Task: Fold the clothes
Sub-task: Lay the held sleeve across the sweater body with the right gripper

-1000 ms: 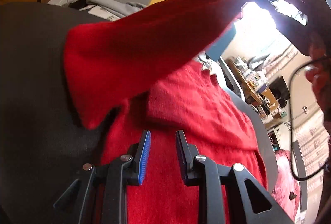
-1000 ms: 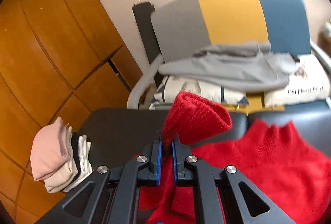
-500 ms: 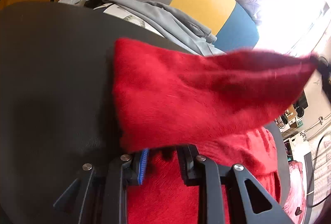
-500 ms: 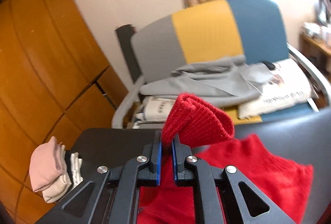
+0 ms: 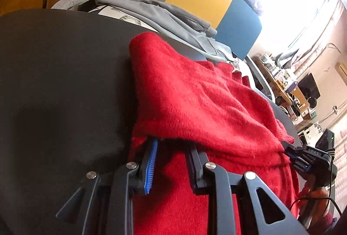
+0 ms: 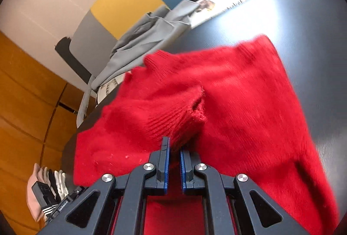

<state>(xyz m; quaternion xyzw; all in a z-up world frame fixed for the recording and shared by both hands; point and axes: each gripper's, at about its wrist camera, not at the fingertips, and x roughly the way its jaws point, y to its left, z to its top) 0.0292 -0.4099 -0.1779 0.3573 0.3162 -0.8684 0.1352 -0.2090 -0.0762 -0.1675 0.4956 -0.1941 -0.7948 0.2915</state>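
Garment: red knit sweater, sleeve folded across body, on dark grey table.
Right gripper: clenched on sleeve cuff.
Left gripper: fingers apart over sweater, tips hidden under sleeve; grasp cannot be told.

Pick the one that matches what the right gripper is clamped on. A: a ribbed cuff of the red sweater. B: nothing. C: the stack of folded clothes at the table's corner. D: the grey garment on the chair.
A: the right gripper is shut on the ribbed cuff of the red sweater, bunched between its blue pads.
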